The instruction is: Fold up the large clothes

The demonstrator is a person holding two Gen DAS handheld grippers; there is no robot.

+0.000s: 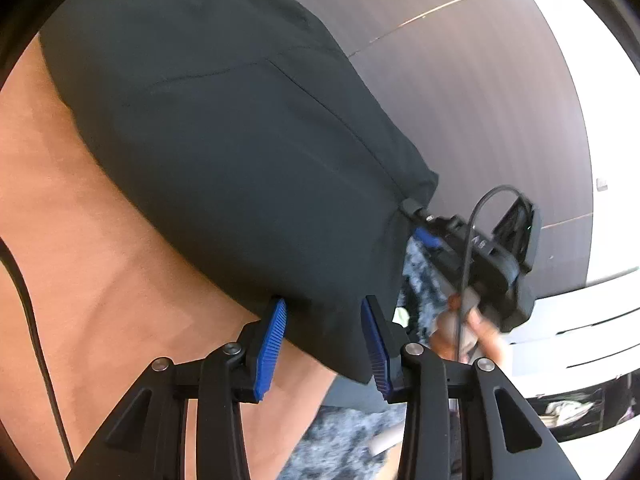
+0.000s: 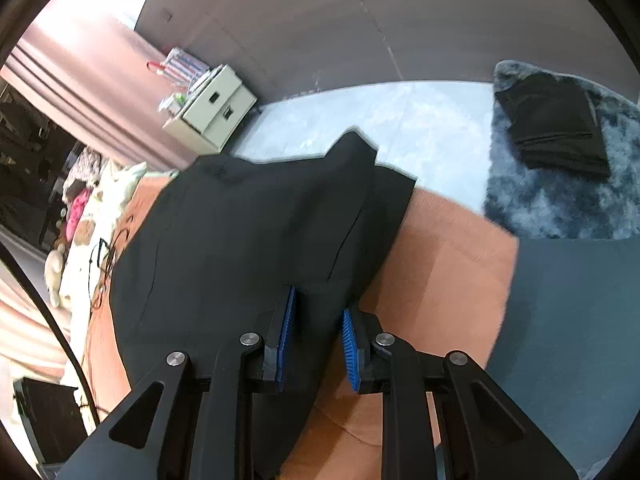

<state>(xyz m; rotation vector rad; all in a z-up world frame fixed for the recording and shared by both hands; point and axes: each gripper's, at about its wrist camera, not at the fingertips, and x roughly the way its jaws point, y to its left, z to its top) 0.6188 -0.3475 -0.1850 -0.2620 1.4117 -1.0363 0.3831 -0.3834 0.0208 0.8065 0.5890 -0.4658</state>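
A dark garment (image 1: 240, 152), black with stitched seams, lies spread on an orange-brown surface (image 1: 80, 240). In the left wrist view its long axis runs from the upper left down to the lower right, where one edge reaches past the surface's rim. The left gripper (image 1: 324, 344) has that near edge between its blue pads (image 1: 272, 344), the jaws partly closed with cloth bunched in the gap. The right gripper (image 1: 424, 224) shows at the garment's far right corner, clamped on the cloth. In the right wrist view (image 2: 318, 338) its jaws stand narrow around a raised fold of the garment (image 2: 240, 240). A folded black garment (image 2: 556, 128) lies on a grey shaggy rug (image 2: 560, 208).
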